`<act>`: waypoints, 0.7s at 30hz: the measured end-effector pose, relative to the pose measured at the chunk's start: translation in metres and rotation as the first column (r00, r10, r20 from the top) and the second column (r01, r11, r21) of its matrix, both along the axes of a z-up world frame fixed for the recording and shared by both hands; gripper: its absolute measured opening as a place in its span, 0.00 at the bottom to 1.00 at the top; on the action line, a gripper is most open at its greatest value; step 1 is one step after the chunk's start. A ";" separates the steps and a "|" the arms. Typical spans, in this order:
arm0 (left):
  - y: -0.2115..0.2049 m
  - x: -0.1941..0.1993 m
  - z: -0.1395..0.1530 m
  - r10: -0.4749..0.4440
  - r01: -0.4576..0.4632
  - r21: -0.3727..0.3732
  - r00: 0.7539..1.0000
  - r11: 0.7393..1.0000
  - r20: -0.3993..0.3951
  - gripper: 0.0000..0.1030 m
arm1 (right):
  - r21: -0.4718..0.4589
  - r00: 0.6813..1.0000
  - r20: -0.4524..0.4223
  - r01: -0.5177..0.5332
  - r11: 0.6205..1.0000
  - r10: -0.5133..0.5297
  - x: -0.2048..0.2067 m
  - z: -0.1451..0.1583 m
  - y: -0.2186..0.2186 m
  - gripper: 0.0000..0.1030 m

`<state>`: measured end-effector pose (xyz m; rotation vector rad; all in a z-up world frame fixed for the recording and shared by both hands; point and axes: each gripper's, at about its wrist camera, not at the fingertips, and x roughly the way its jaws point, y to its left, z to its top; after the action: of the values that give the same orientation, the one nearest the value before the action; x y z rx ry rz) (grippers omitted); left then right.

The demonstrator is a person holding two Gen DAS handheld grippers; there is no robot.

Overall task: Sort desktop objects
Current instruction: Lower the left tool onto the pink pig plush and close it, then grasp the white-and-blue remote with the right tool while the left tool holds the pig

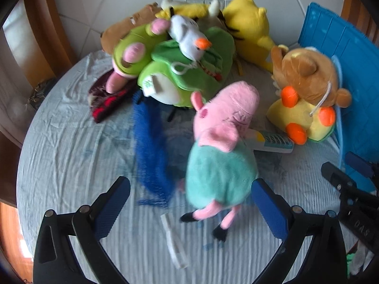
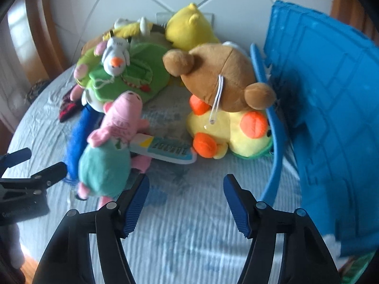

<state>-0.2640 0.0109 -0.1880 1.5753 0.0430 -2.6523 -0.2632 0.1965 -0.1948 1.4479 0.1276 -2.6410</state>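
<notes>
A pink pig plush [image 1: 222,142] in a teal dress stands on the cloth-covered round table [image 1: 71,153]. My left gripper [image 1: 189,194] is open just in front of it, and its right finger [image 1: 267,203] is near the pig's body without pressing it. A white and teal toy phone [image 2: 165,150] lies behind the pig [image 2: 111,146]. My right gripper [image 2: 186,184] is open over bare cloth with nothing between its fingers. A brown bear [image 2: 222,75] lies on a yellow duck [image 2: 236,132] with orange feet beyond it.
A tall blue crate [image 2: 331,118] stands at the right with a blue hoop [image 2: 274,142] leaning against it. At the back lies a pile: green frog plush [image 1: 189,71], white bird [image 1: 189,40], yellow plush [image 1: 248,23]. A blue fringed cloth [image 1: 151,146] and a red-black cloth [image 1: 104,104] lie left.
</notes>
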 end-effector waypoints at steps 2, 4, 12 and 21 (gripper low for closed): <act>0.011 -0.010 -0.008 0.002 -0.002 0.001 1.000 1.000 0.011 1.00 | -0.007 1.000 0.017 -0.018 1.000 0.018 -0.008 -0.008 0.005 0.63; 0.021 -0.021 -0.017 0.003 -0.003 0.001 1.000 1.000 0.023 1.00 | 0.000 0.999 0.034 -0.029 1.000 0.029 -0.017 -0.017 0.011 0.63; 0.024 -0.040 -0.064 0.021 -0.026 0.059 0.996 0.998 0.086 0.81 | -0.005 0.996 0.067 -0.059 0.998 0.059 -0.038 -0.049 0.020 0.63; 0.004 -0.028 -0.057 0.017 -0.019 0.079 1.000 0.997 0.021 0.61 | -0.017 0.994 0.050 -0.095 0.995 0.096 -0.042 -0.061 0.006 0.59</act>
<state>-0.2915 0.0149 -0.2450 1.6168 0.1628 -2.6514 -0.3056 0.2021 -0.2556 1.4648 0.1672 -2.5221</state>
